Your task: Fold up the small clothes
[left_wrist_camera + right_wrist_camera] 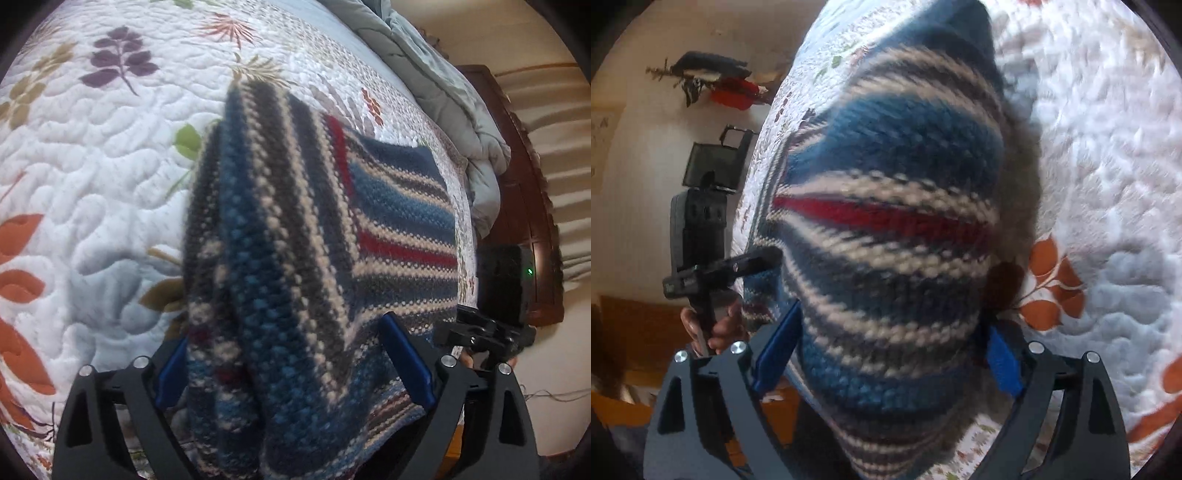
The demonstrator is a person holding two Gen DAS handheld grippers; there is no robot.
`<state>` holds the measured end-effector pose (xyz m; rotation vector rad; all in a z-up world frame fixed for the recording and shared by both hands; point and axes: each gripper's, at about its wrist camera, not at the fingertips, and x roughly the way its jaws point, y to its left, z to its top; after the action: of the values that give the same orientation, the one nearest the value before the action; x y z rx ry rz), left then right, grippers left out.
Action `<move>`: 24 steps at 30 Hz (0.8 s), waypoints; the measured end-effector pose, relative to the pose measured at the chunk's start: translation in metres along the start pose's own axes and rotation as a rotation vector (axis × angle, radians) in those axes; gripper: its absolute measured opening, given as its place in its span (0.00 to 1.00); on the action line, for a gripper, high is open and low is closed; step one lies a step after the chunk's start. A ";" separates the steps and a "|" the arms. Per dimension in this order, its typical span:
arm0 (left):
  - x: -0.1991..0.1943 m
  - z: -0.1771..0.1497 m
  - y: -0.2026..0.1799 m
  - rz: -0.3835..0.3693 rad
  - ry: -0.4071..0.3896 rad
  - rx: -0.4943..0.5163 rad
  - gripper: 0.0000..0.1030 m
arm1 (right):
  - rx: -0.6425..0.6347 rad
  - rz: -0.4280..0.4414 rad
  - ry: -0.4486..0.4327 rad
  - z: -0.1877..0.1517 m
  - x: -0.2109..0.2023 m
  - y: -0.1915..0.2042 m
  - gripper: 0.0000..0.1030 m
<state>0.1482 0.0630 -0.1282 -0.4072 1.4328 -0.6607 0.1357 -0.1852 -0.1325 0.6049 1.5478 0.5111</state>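
A knitted garment with blue, grey, cream and red stripes (295,221) lies partly on the quilted bed, with one part draped up close to the left wrist camera. My left gripper (284,328) stands wide open with the knit between its blue pads (406,362); the pads do not visibly squeeze it. In the right wrist view the same striped knit (886,221) bulges between the wide-open jaws of my right gripper (894,317). The two grippers are close side by side: the right one's body (491,332) shows at the edge of the left view, and the left one (701,258), held by a hand (713,328), shows in the right view.
The bed is covered by a white quilt with leaf prints (92,166) (1108,147). A grey duvet (443,92) is bunched along the bed's far edge beside dark wooden furniture (517,184). Dark and red items (720,81) and a black object (713,162) lie beyond the bed's side.
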 end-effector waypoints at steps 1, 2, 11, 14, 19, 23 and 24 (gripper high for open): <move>0.001 -0.001 -0.003 0.000 0.000 0.008 0.88 | 0.009 0.013 0.004 -0.001 0.001 -0.002 0.84; 0.002 -0.002 -0.006 0.012 0.000 0.021 0.80 | 0.004 0.011 -0.001 -0.001 0.002 -0.002 0.76; -0.003 -0.004 -0.047 0.062 -0.053 0.062 0.42 | -0.046 -0.066 -0.059 -0.010 -0.031 0.019 0.47; 0.002 0.005 -0.077 0.028 -0.062 0.102 0.40 | -0.070 -0.100 -0.110 -0.013 -0.062 0.019 0.46; 0.019 0.028 -0.130 -0.017 -0.088 0.171 0.40 | -0.072 -0.162 -0.186 -0.008 -0.113 0.005 0.46; 0.035 0.045 -0.167 -0.022 -0.102 0.217 0.40 | -0.058 -0.193 -0.227 0.003 -0.147 -0.020 0.46; 0.043 0.050 -0.173 -0.030 -0.100 0.211 0.40 | -0.057 -0.196 -0.233 0.007 -0.154 -0.029 0.46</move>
<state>0.1683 -0.1023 -0.0465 -0.2919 1.2499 -0.7965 0.1449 -0.3077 -0.0344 0.4458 1.3496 0.3228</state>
